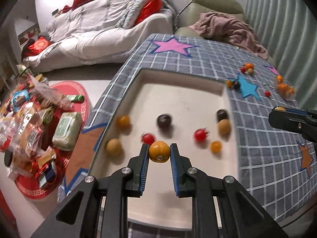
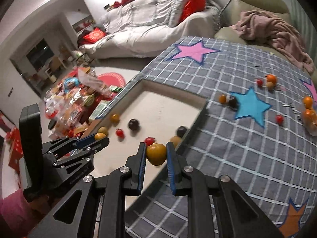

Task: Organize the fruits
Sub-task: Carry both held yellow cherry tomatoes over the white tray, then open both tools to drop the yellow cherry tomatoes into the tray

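While its two blue-padded fingers (image 1: 146, 158) press on either side of an orange fruit (image 1: 159, 152), the left gripper (image 1: 159, 153) hangs over the near part of a shallow white tray (image 1: 178, 91). From the right wrist view, the right gripper (image 2: 156, 154) is likewise clamped on a yellow-brown fruit (image 2: 156, 154), above the tray's right-hand edge where it meets the checked cloth (image 2: 227, 148).

Seen from the left wrist, loose fruit lies on the tray floor around the held one: a red tomato (image 1: 148, 138) touching it at about 10 o'clock, a dark plum (image 1: 164, 120) at 12 o'clock, a second red tomato (image 1: 200, 134) at 2 o'clock, and a small orange fruit (image 1: 216, 146) at 3 o'clock. Farther out, a tan fruit (image 1: 224, 126) sits just under a dark fruit (image 1: 221, 114) near the tray's right wall, while a yellow-orange fruit (image 1: 123, 121) and another tan fruit (image 1: 113, 147) lie by the left wall.

Beyond the tray, at about 1 to 2 o'clock, more small fruit is scattered over the cloth-covered worktop around a blue star (image 1: 247, 88), including a cluster of oranges (image 1: 284, 87) near the far edge. At 9 o'clock, on the floor, a heap of packaged snacks (image 1: 29, 119) rests on a red rug (image 1: 77, 103). A white sofa (image 1: 95, 31) stands at 11 o'clock.
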A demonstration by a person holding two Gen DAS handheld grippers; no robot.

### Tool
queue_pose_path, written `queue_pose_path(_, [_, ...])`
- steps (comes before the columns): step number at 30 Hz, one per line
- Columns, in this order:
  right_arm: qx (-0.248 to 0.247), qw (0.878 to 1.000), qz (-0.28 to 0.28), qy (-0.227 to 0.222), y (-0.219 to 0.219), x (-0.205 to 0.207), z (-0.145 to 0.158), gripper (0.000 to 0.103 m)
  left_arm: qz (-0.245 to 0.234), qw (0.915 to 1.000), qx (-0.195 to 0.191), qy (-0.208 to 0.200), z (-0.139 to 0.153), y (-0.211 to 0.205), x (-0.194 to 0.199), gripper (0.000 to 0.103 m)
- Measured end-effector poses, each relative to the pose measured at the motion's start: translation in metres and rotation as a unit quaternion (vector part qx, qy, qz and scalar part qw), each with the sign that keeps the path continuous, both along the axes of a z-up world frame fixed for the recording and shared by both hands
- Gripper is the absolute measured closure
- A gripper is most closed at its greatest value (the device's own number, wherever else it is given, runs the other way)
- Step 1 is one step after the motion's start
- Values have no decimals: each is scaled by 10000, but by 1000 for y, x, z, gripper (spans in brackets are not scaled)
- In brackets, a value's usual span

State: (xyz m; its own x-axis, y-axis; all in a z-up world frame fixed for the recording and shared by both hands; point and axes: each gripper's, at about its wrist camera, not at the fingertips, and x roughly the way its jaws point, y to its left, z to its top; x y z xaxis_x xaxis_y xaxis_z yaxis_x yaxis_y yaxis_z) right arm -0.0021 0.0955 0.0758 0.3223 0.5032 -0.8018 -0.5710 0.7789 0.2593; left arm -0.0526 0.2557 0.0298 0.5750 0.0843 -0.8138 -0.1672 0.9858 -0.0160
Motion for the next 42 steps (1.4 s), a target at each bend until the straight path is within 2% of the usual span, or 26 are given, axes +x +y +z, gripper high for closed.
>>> queue_pose_path(7, [-280, 9988, 280, 271, 32, -8, -28, 81, 101, 9998, 58, 187, -22, 11, -6, 80])
queue_pose_path(20, [-820, 9918, 538, 818, 62, -2, -70, 81, -22, 9971, 354, 667, -48, 9, 6, 80])
queue_pose_path(27, [-1231, 9866, 502, 946, 69, 6, -91, 81, -89, 9964, 561, 628, -49, 2, 11, 80])
queue_pose_path(31, [-1346, 9851, 603, 888, 75, 3, -92, 80, -140, 9964, 641, 532, -50, 1, 10, 80])
queue_pose_path(32, [-1325, 9852, 607, 898, 76, 3, -92, 76, -148, 9964, 654, 510, -50, 1, 9, 80])
queue_pose_path(33, [-1268, 9856, 621, 930, 76, 3, -92, 68, -148, 9965, 661, 495, -50, 1, 9, 80])
queue_pose_path(35, [-1281, 9863, 581, 864, 76, 3, -90, 63, -111, 9961, 738, 469, -50, 1, 8, 67])
queue_pose_path(36, [-1328, 9863, 533, 819, 74, 4, -90, 63, -9, 9955, 833, 458, -49, 3, 7, 42])
queue_pose_path(37, [-1291, 9868, 506, 841, 72, 5, -89, 63, 89, 9954, 849, 440, -49, 7, 6, 23])
queue_pose_path(39, [-1059, 9887, 453, 963, 65, 8, -88, 62, 91, 9974, 622, 352, -47, 12, 1, 20])
queue_pose_path(41, [-991, 9898, 395, 941, 63, 7, -85, 60, 79, 9975, 598, 369, -47, 11, 1, 20])
queue_pose_path(42, [-963, 9902, 396, 929, 63, 7, -83, 54, 68, 9974, 612, 366, -47, 9, 0, 20])
